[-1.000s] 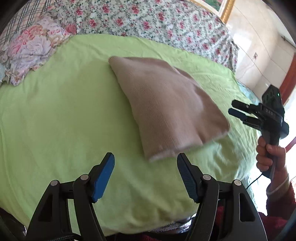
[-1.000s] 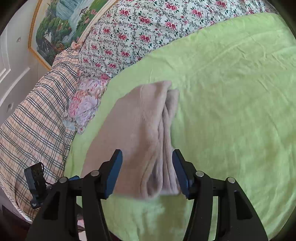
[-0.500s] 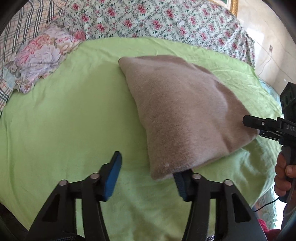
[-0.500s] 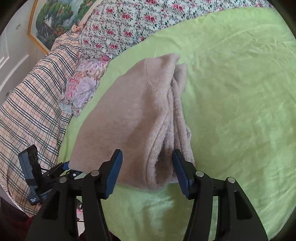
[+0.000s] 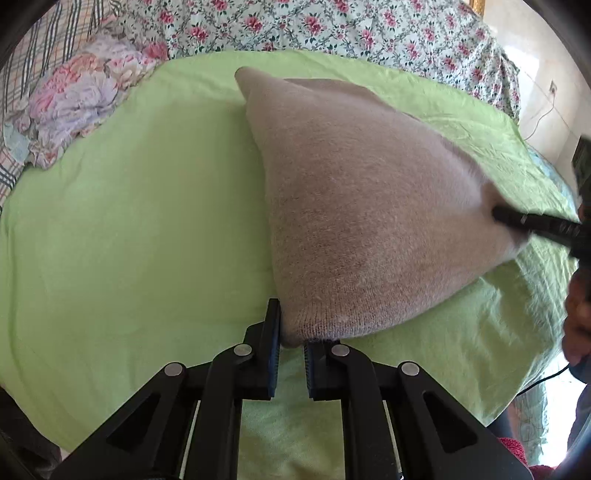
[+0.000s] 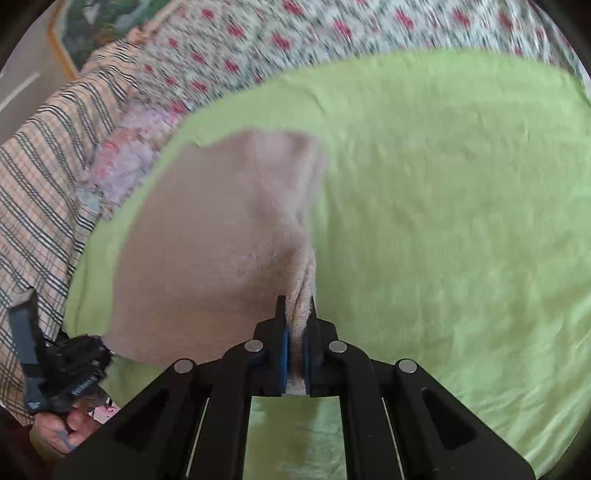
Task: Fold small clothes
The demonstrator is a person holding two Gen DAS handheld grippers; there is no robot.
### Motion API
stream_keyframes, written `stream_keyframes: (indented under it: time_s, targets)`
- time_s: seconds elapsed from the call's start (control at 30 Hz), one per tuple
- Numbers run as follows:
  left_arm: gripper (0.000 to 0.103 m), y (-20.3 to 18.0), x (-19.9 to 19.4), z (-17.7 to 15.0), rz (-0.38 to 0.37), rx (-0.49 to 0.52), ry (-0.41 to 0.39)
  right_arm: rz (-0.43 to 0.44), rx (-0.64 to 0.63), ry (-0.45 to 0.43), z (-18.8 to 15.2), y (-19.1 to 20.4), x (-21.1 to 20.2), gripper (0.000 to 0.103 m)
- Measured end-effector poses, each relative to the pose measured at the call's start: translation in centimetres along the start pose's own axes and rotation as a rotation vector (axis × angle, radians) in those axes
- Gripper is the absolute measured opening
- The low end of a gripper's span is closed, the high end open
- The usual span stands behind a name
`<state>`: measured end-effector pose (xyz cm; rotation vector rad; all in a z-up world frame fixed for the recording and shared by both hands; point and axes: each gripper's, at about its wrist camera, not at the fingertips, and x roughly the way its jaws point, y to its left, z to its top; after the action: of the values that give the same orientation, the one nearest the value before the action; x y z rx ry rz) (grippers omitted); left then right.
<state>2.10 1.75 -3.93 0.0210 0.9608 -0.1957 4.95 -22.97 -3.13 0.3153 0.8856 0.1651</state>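
Observation:
A folded beige knit garment [image 5: 354, 206] lies on the green sheet [image 5: 129, 229]. My left gripper [image 5: 291, 338] is shut on its near corner. My right gripper [image 6: 295, 332] is shut on the other near corner of the garment [image 6: 207, 258], pinching several layers between its blue pads. The right gripper also shows in the left wrist view [image 5: 496, 212] at the garment's right corner, and the left gripper shows at the lower left of the right wrist view [image 6: 105, 350]. The near edge of the garment is raised off the sheet.
A rumpled floral cloth [image 5: 77, 107] lies at the far left of the sheet. A floral cover [image 5: 332, 26] and a plaid blanket [image 6: 40, 177] lie beyond. The bed edge drops off on the right [image 5: 546, 387].
Both grippers have moved forward onto the garment's near corners and shut on them. The near edge has lifted off the sheet.

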Motion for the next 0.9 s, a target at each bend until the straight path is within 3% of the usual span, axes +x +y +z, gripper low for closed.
stream_keyframes:
  time_s: [0.1, 0.27, 0.37, 0.43, 0.6, 0.73, 0.83, 0.9]
  targets:
    - [0.010, 0.8, 0.0, 0.2, -0.039, -0.032, 0.009, 0.029, 0.054, -0.016, -0.5, -0.5, 0.2, 0.007]
    - [0.010, 2.9, 0.6, 0.4, -0.134, -0.113, 0.031, 0.016, 0.022, -0.014, -0.3, 0.0, 0.0, 0.007]
    - [0.014, 2.9, 0.5, 0.2, -0.150, -0.108, 0.037, 0.003, 0.034, -0.023, -0.4, -0.1, 0.0, 0.013]
    - [0.016, 3.0, 0.1, -0.1, -0.158, -0.092, 0.041, -0.007, 0.065, -0.029, -0.6, -0.5, 0.0, 0.026]
    - [0.017, 3.0, -1.8, -1.5, -0.172, -0.030, 0.026, 0.002, 0.122, -0.074, -1.3, -1.5, -1.9, 0.029]
    - [0.017, 3.8, -3.1, -1.7, -0.201, -0.038, -0.003, -0.007, 0.132, -0.105, -1.2, -1.5, -3.4, 0.030]
    - [0.023, 4.1, -4.2, -1.0, -0.216, -0.043, -0.031, -0.014, 0.140, -0.146, -0.7, -1.4, -4.6, 0.032]
    - [0.033, 4.1, -4.8, 0.2, -0.237, -0.044, -0.061, -0.007, 0.140, -0.164, -0.1, -1.2, -5.0, 0.038]
